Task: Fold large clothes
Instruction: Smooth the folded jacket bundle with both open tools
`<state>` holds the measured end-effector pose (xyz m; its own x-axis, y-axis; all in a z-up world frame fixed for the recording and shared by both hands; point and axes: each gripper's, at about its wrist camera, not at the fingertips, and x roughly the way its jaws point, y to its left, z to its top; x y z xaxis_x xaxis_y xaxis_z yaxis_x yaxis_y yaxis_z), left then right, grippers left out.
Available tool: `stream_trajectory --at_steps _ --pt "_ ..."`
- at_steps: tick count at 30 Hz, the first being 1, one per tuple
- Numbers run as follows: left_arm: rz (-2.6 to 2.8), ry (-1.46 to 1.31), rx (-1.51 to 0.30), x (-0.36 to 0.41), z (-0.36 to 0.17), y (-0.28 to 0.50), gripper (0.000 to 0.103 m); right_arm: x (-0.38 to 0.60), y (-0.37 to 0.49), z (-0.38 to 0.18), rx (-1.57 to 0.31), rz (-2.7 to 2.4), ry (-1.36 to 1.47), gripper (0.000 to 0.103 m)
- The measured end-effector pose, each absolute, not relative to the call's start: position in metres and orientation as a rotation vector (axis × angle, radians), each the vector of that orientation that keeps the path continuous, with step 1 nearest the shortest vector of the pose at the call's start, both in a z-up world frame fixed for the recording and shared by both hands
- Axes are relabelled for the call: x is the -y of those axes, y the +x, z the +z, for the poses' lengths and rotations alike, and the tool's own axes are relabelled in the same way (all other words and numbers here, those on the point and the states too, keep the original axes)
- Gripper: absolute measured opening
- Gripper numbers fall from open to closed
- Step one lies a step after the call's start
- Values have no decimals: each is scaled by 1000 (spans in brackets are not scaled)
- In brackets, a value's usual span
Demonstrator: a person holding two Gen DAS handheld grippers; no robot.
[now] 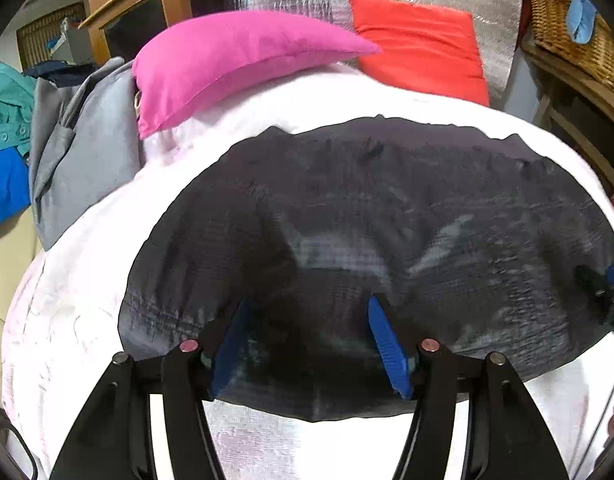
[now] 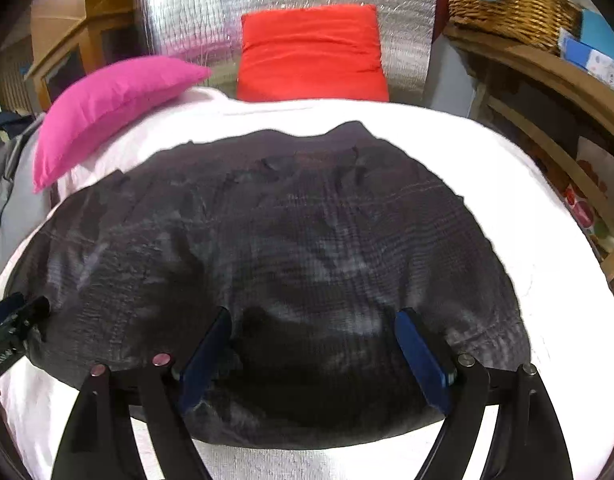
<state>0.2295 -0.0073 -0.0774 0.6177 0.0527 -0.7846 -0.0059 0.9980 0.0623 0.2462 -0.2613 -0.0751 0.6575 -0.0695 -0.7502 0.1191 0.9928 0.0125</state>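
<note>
white bedding point(image 1: 87, 300) carries a dark garment point(image 1: 367, 220); both grippers' jaws stand apart over it.

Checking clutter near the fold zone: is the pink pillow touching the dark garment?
Apart. In the right wrist view a strip of white sheet shows between the pink pillow and the dark garment; the left wrist view shows the same gap.

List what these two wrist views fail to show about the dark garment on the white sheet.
- Dark garment: type unclear in either view; motion blur and folding hide its shape.
- Its near edge, left wrist view: partly behind the left gripper.
- Right gripper, right wrist view: fingers over the cloth; contact unclear.
- Grey clothes: cut off by pink cushion.
</note>
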Motion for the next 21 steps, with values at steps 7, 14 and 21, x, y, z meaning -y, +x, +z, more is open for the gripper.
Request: stream_trajectory --at_steps 7,14,21 --pt "0 -1 -914 -6 -74 228 67 272 248 -75 -876 -84 106 87" --pt "20 -13 -929 -24 -76 230 67 291 245 -74 -897 -71 156 87" --pt "50 -5 -950 -35 -87 239 69 318 258 -78 -929 -116 193 87"
